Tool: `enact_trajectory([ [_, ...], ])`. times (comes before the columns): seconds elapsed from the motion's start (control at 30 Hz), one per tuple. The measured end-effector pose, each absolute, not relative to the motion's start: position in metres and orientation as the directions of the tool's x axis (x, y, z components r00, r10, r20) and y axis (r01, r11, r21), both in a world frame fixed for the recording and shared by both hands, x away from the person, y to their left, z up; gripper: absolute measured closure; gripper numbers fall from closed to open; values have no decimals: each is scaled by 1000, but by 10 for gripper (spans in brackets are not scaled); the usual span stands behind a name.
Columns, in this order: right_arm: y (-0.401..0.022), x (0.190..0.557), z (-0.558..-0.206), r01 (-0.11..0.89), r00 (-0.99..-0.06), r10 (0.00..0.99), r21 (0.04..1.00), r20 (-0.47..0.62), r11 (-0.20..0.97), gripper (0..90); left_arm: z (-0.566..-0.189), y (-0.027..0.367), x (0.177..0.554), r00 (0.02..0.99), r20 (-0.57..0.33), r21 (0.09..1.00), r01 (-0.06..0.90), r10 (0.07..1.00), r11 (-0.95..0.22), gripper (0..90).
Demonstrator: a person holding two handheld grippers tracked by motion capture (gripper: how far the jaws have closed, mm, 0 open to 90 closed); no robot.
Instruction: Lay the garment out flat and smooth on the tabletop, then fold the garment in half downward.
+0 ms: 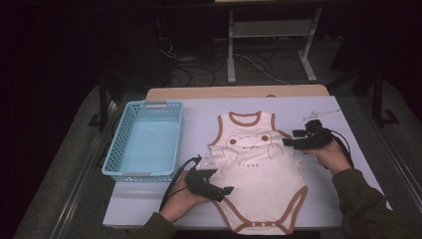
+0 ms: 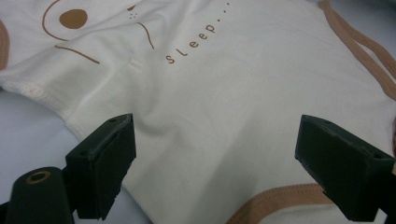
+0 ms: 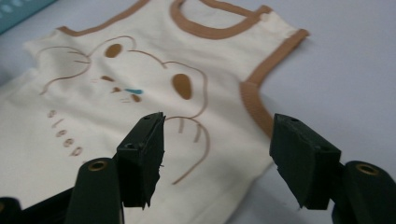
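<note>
A cream baby bodysuit (image 1: 256,169) with brown trim and a bear drawing lies flat on the white table (image 1: 328,199), neck hole toward the far side. My left gripper (image 1: 225,191) hovers at its lower left edge, jaws wide apart over the cloth (image 2: 224,116) with nothing pinched. My right gripper (image 1: 288,141) sits at the garment's right armhole side, jaws apart above the bear print (image 3: 187,88) and the brown armhole trim (image 3: 254,100), holding nothing.
A light blue plastic basket (image 1: 144,140) stands left of the bodysuit, with nothing inside. Bare table lies to the right of the garment and along the front edge. Dark floor, cables and a white stand's legs (image 1: 231,59) lie beyond the table's far edge.
</note>
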State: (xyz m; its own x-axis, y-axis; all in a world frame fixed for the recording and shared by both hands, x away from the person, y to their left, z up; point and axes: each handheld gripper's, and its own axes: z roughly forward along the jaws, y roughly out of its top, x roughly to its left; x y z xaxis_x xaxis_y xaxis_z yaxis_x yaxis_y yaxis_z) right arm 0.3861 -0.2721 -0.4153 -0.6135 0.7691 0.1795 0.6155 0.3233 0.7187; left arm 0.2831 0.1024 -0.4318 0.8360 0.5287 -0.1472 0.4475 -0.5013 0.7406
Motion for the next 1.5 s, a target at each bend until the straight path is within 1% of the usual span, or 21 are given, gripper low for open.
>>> enact_trajectory([
  [0.07, -268, 381, -414, 606, -630, 754, 723, 184, 330, 322, -430, 101, 285, 835, -143, 740, 447, 531, -502, 104],
  [0.27, -259, 365, -414, 583, -666, 725, 730, 177, 358, 304, -424, 93, 292, 829, -147, 752, 448, 540, -483, 69],
  [0.43, -257, 356, -415, 570, -681, 712, 734, 172, 368, 294, -421, 91, 300, 827, -138, 748, 448, 545, -491, 47],
  [0.53, -257, 352, -415, 573, -683, 708, 732, 179, 368, 281, -419, 90, 304, 815, -140, 756, 455, 562, -471, 46],
  [0.63, -256, 351, -417, 570, -690, 702, 731, 177, 376, 271, -417, 90, 309, 800, -145, 764, 464, 582, -448, 47],
  [0.87, -250, 349, -419, 568, -704, 688, 722, 178, 394, 262, -410, 86, 323, 796, -123, 766, 456, 593, -453, 51],
  [1.13, -249, 350, -420, 564, -714, 676, 722, 183, 400, 262, -407, 77, 341, 774, -112, 758, 472, 623, -450, 49],
  [1.33, -248, 350, -421, 565, -716, 673, 720, 186, 402, 261, -402, 67, 358, 762, -114, 759, 481, 638, -438, 3],
  [1.5, -248, 350, -421, 564, -717, 672, 721, 186, 402, 260, -399, 61, 375, 749, -110, 759, 488, 653, -432, 0],
])
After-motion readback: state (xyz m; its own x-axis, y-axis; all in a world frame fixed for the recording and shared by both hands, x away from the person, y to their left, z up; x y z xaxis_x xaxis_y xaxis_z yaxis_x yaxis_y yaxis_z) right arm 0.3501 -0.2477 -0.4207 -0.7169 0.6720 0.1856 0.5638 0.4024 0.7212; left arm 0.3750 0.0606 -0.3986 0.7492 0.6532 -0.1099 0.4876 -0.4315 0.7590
